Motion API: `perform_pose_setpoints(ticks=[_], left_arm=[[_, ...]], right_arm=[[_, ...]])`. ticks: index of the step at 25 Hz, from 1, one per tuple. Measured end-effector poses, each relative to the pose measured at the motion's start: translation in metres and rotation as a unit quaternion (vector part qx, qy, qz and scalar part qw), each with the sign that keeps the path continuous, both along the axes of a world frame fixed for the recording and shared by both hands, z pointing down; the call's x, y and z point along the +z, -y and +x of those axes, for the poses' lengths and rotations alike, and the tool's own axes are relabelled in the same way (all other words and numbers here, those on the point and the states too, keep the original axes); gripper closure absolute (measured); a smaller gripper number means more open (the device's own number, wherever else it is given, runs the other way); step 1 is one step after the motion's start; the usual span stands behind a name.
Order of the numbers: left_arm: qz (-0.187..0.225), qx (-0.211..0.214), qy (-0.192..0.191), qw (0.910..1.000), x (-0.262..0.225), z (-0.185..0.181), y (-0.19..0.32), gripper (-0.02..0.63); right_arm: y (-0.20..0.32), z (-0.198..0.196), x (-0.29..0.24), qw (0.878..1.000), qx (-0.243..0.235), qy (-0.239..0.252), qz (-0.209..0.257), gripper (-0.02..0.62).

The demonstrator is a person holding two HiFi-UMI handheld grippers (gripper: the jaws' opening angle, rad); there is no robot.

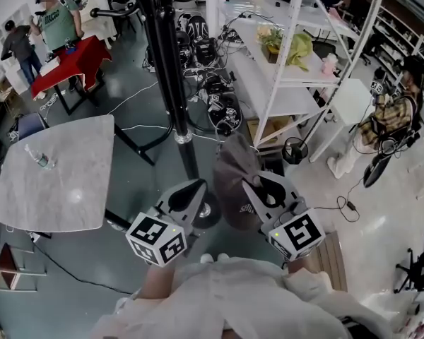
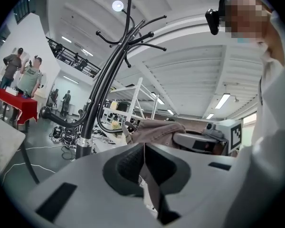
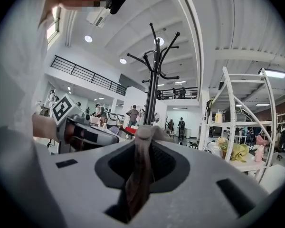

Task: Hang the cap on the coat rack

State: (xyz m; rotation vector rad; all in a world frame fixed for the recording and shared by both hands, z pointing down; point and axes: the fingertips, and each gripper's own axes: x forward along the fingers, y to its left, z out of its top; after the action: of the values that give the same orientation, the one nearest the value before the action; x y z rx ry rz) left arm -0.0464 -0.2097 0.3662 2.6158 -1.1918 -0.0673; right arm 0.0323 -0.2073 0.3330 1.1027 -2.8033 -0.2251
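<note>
Right gripper view: the right claw (image 3: 145,144) pinches one thin fold of the brown fabric cap (image 3: 135,184), which may slip free before reaching the tall black metal coat rack (image 3: 155,80).

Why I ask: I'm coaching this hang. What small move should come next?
Probably lift the right gripper toward the curved hooks of the black metal coat rack: it is shut on the brown fabric cap, which sits low beside the pole, well under those hooks.

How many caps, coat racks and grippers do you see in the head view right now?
cap: 1
coat rack: 1
grippers: 2 (left gripper, right gripper)
Total: 4
</note>
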Motion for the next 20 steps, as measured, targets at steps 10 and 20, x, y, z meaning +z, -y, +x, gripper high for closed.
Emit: perform_pose_setpoints(ticks=[10, 20], left_arm=[[-0.007, -0.006, 0.000, 1.0000, 0.006, -0.002, 0.009, 0.591], [-0.011, -0.025, 0.002, 0.9996, 0.011, -0.018, 0.023, 0.591]], right_arm=[[0.014, -0.010, 0.018, 1.000, -0.010, -0.007, -0.022, 0.546], [0.028, -0.036, 0.034, 0.998, -0.044, -0.011, -0.038, 0.546]])
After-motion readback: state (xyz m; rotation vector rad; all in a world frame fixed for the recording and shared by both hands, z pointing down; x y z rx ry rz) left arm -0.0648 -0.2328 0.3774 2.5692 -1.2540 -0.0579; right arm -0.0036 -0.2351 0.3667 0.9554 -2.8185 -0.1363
